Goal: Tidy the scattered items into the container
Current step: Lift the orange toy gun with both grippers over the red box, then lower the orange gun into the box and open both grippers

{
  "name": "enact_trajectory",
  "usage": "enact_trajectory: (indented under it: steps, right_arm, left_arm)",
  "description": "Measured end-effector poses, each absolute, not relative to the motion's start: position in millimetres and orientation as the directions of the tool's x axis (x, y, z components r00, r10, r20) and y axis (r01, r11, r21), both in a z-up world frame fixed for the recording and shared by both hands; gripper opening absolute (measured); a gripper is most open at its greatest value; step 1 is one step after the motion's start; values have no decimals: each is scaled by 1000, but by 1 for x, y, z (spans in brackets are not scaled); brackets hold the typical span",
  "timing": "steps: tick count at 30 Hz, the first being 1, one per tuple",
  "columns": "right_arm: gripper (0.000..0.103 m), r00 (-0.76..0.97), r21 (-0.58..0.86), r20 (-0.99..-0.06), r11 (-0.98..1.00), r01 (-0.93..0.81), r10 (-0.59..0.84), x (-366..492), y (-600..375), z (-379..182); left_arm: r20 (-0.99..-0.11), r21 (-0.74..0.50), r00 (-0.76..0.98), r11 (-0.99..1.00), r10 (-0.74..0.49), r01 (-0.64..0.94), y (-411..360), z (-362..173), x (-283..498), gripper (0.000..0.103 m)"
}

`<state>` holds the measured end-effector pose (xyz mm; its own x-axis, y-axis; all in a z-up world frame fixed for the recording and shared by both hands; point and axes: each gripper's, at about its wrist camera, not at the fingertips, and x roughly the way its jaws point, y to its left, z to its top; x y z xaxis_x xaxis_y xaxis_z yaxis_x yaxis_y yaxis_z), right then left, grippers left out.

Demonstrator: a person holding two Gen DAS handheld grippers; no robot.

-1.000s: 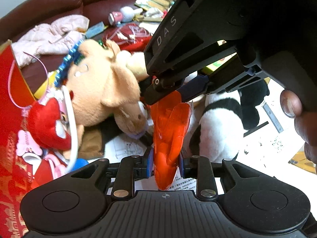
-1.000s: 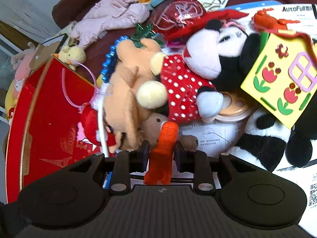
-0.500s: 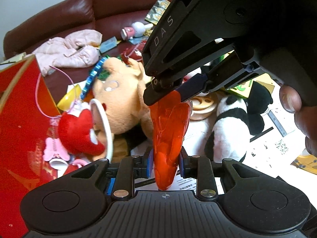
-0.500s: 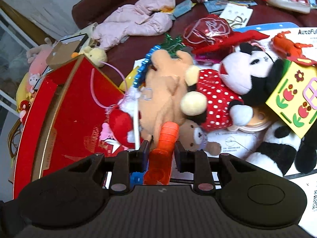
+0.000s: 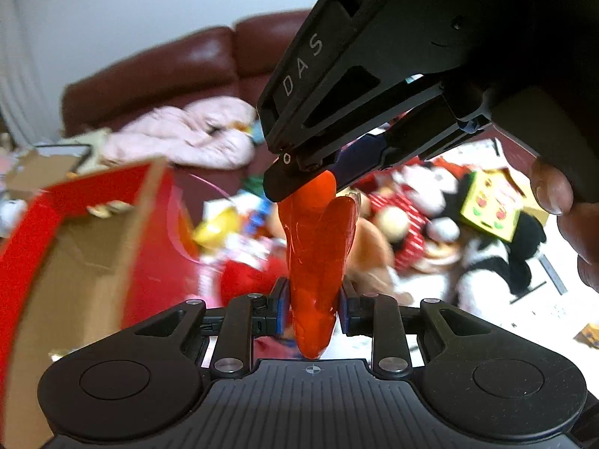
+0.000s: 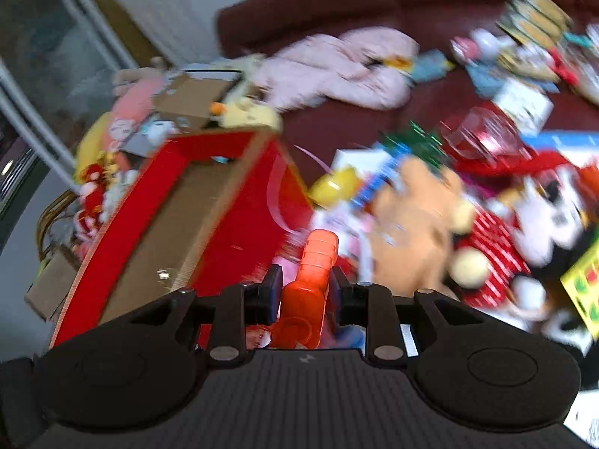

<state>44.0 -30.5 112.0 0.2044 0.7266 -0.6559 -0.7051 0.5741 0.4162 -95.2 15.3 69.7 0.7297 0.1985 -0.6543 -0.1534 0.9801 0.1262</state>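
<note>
Both grippers clamp the same orange plastic toy (image 5: 316, 262). The left gripper (image 5: 312, 308) has its jaws closed on the toy's lower end, while the right gripper (image 5: 310, 172) reaches in from above and pinches the upper end. In the right wrist view the right gripper (image 6: 305, 292) has its jaws pressed on the orange toy (image 6: 312, 280). The toy hangs in the air, just beside the open red box (image 6: 179, 217). Right of the box lie blurred stuffed animals (image 6: 415, 232), with a pink jacket (image 6: 337, 67) on the dark red sofa (image 6: 337, 3) behind.
</note>
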Motion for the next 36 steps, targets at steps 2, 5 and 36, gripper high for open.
enact_trajectory:
  steps: [2,5,36]
  right_arm:
    - [30,188,405,-633,529,-746,751,33,-14,128]
    - [30,146,392,-607,453,-801,781,16,19,146]
    - [56,-212,423,-721,177,-889,659,-91,205,93]
  left_arm:
    - [-633,141,736,970,241,-196,33,85,-105,24]
    - [-612,159,728,950,308,-268,57,104,-126,25]
    - [-747,186,402,747,529,-638,231,57,-248,90]
